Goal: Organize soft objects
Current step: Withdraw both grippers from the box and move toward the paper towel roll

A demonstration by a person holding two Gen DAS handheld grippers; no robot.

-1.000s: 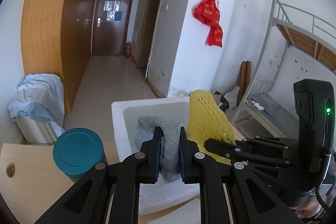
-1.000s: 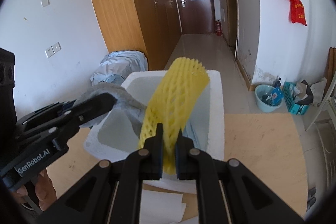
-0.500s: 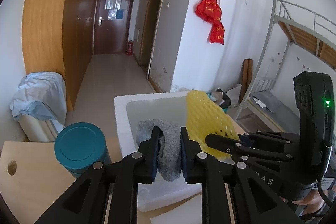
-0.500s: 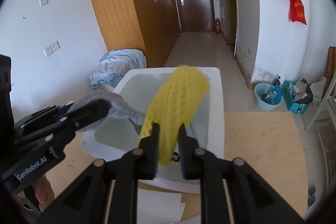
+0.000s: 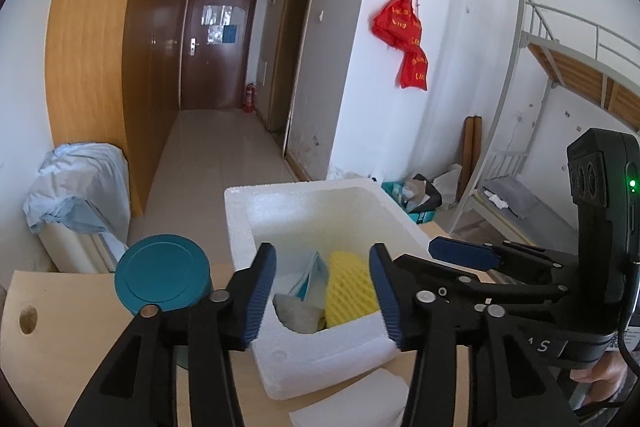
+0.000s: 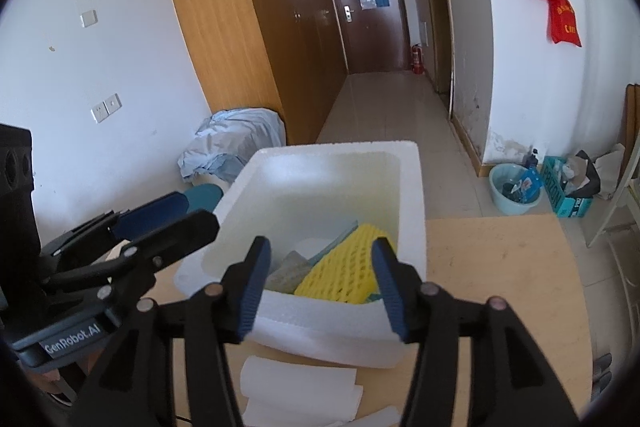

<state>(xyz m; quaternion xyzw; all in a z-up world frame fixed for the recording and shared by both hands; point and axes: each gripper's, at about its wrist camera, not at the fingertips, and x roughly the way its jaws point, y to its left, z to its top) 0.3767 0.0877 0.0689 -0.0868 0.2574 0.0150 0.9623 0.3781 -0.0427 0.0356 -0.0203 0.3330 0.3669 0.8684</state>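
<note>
Nearest the cameras, both grippers hung over the near edge of the white foam box (image 5: 240, 219). The left gripper (image 5: 322, 293) had just been opening; its jaws stood apart with nothing pressed between the blue pads. The right gripper (image 6: 320, 287) had likewise just been opening, jaws spread and gripping nothing. White foam sheets (image 6: 300, 391) lay on the wooden table (image 6: 500, 267) just in front of the box. Inside the box, at its near end, lay the yellow foam net sleeve (image 6: 340, 275), and just to its left the grey cloth (image 5: 298, 313), the two touching or nearly so; a pale blue-and-white item (image 5: 310, 277) lay behind them, too small to identify. A teal-lidded canister (image 5: 162, 277) stood on the table just left of the box. Beyond the table, a bundle of pale blue fabric (image 5: 76, 195) sat by the wall. Farther off, red bags (image 5: 404, 39) hung on the white wall, and a dark brown door (image 5: 218, 47) closed the far end of the corridor.
</note>
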